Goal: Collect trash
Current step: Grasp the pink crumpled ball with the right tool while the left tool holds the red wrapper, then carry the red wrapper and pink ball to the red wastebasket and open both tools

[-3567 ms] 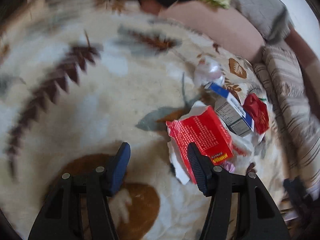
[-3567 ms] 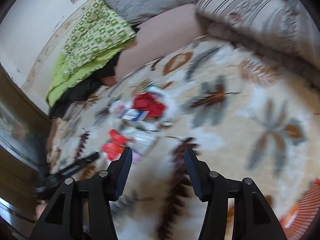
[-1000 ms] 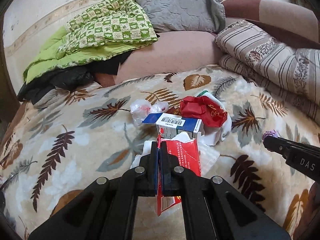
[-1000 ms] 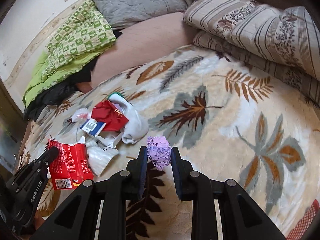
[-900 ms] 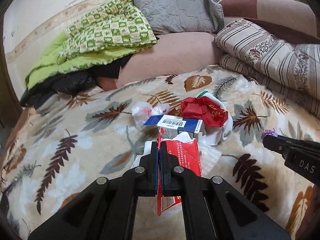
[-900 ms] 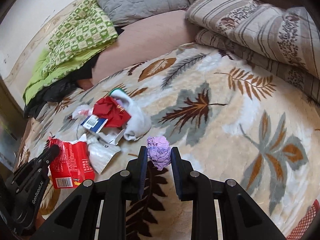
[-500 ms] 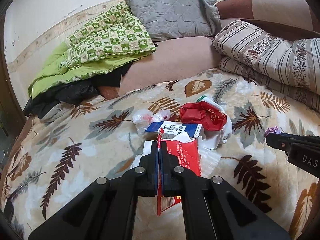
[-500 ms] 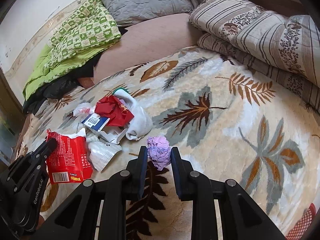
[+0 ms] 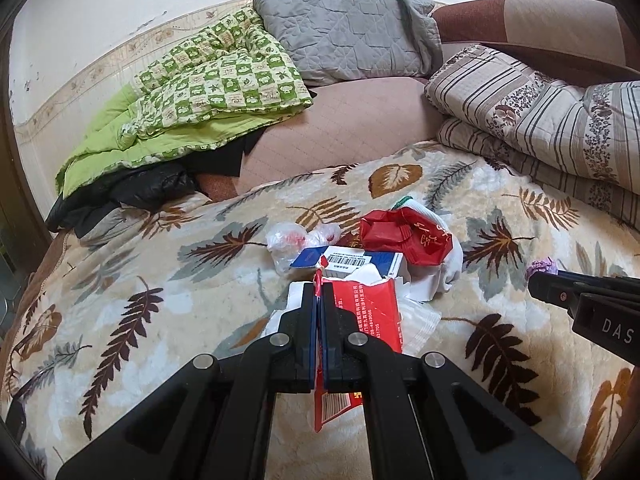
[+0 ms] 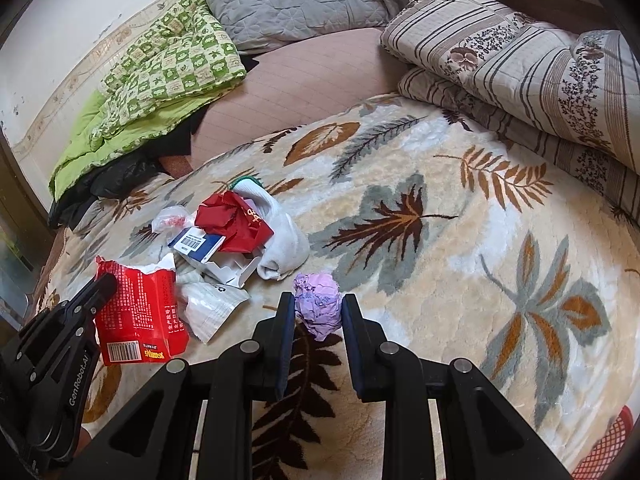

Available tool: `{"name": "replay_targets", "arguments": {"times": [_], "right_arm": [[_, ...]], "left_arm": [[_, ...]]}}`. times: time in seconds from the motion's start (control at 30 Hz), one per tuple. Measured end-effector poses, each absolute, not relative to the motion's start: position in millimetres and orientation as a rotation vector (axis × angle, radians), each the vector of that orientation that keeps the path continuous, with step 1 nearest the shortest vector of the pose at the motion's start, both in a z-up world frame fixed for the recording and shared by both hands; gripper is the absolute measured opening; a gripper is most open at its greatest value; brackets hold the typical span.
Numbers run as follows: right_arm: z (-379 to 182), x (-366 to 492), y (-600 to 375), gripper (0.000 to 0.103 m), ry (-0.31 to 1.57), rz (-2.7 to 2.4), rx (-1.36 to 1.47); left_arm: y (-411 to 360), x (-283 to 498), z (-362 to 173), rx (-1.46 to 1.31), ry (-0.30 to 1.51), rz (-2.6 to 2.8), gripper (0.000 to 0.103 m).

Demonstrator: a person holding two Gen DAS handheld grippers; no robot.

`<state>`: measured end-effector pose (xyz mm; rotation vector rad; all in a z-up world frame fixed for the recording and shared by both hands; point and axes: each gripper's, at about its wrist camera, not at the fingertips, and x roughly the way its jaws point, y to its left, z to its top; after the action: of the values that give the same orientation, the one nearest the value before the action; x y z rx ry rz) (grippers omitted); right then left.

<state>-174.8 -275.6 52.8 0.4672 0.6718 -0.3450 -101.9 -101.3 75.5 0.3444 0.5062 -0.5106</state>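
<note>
My left gripper (image 9: pixel 318 292) is shut on the torn edge of a red snack wrapper (image 9: pixel 368 312) and holds it above the leaf-patterned blanket (image 9: pixel 168 320); the wrapper also shows in the right wrist view (image 10: pixel 138 312). My right gripper (image 10: pixel 314 308) is shut on a crumpled purple paper ball (image 10: pixel 318 306), also seen in the left wrist view (image 9: pixel 541 268). More trash lies on the blanket: a blue-and-white box (image 10: pixel 200 244), a red bag (image 10: pixel 234 222), a white sock (image 10: pixel 284 244), a clear plastic bag (image 10: pixel 170 218) and a white pouch (image 10: pixel 212 308).
A green checked quilt (image 9: pixel 208 92), a grey pillow (image 9: pixel 344 32) and striped folded bedding (image 9: pixel 552 116) lie along the back and right. A red mesh basket (image 10: pixel 608 448) shows at the lower right corner of the right wrist view.
Both grippers closed, the left on the red wrapper and the right on the purple ball. Over the last second both have risen and pulled back slightly with their loads.
</note>
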Motion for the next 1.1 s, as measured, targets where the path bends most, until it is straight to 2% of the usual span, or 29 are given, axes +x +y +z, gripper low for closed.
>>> {"name": "replay_targets", "arguments": {"times": [1.1], "right_arm": [[60,-179,-269,0.025,0.65,-0.319,0.461]], "left_arm": [[-104,-108,85,0.278,0.513,-0.562,0.001]]}}
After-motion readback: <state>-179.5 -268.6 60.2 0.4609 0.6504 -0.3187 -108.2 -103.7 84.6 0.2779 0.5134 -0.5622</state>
